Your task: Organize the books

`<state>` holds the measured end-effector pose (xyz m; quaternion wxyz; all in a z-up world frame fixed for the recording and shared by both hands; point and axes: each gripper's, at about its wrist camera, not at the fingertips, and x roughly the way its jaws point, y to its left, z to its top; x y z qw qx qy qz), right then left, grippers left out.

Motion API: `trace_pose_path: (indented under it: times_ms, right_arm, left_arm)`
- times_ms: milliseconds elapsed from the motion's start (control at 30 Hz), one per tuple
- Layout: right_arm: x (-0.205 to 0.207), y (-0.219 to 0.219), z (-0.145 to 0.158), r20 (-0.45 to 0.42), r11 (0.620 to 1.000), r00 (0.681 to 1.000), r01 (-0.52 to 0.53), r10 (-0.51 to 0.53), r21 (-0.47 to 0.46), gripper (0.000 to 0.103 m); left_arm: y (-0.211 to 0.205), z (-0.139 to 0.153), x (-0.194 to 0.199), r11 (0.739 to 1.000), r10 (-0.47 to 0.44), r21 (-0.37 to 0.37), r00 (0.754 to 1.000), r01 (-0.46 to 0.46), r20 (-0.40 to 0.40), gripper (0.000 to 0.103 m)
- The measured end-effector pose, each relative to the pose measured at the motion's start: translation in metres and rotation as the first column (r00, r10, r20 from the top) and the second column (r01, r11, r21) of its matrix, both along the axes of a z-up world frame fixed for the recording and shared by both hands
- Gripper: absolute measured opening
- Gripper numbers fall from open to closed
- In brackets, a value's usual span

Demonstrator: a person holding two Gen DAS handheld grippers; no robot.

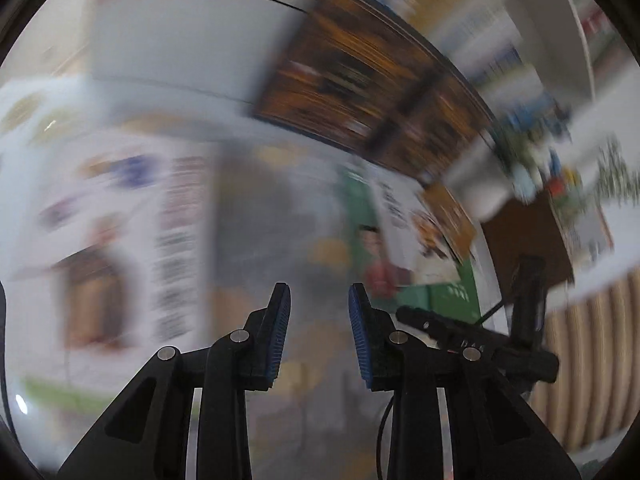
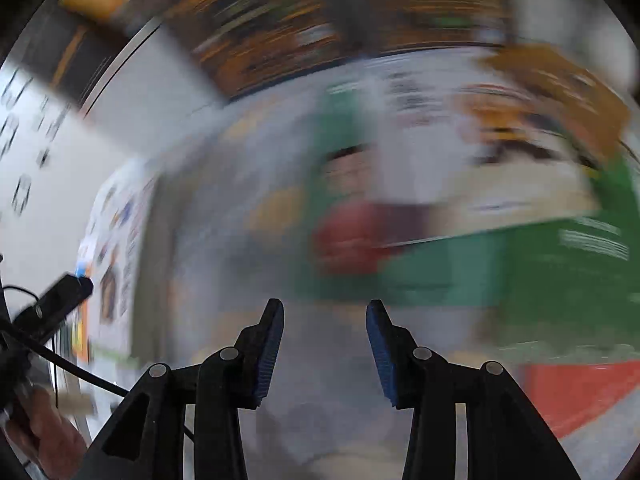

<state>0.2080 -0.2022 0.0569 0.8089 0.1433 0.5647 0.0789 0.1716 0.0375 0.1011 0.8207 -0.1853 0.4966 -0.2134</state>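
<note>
Both views are heavily motion-blurred. My left gripper point(image 1: 319, 293) is open and empty, its blue pads apart. Ahead of it lie a white book point(image 1: 120, 216) with pictures and text on the left and a green-covered book point(image 1: 416, 248) on the right. My right gripper point(image 2: 325, 308) is open and empty, close above the green book point(image 2: 460, 264). The white book shows at the left of the right wrist view point(image 2: 116, 248). A dark brown-orange book or board point(image 1: 360, 80) lies farther back, and shows at the top of the right wrist view point(image 2: 320, 20).
The right gripper's black body point(image 1: 480, 336) shows at the right of the left wrist view. A small brown-orange book point(image 1: 450, 216) lies by the green one. A brown box point(image 1: 528, 236) with colourful small items sits at right. A ribbed beige surface point(image 1: 592, 360) lies at lower right.
</note>
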Motion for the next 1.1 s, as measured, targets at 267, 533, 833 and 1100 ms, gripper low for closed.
trace_pose_path:
  times_ms: [267, 533, 833, 1100]
  right_arm:
    - [0.031, -0.138, 0.000, 0.032, 0.966, 0.966, 0.256, -0.258, 0.045, 0.049]
    - [0.034, -0.137, 0.008, 0.049, 0.987, 0.987, 0.156, -0.154, -0.029, 0.044]
    - [0.064, -0.157, -0.002, 0.071, 0.973, 0.970, 0.229, -0.231, 0.035, 0.045]
    - [0.021, -0.117, -0.001, 0.064, 0.988, 0.987, 0.151, -0.150, -0.017, 0.046]
  left_arm:
    - [-0.122, -0.057, 0.070, 0.994, -0.108, -0.024, 0.983, 0.106, -0.149, 0.033]
    - [-0.149, -0.076, 0.080, 0.997, -0.076, -0.016, 0.977, 0.075, -0.199, 0.033]
    - [-0.159, -0.081, 0.097, 0.994, -0.099, -0.062, 0.971, 0.087, -0.217, 0.033]
    - [-0.144, -0.073, 0.071, 0.995, -0.101, -0.012, 0.974, 0.101, -0.203, 0.033]
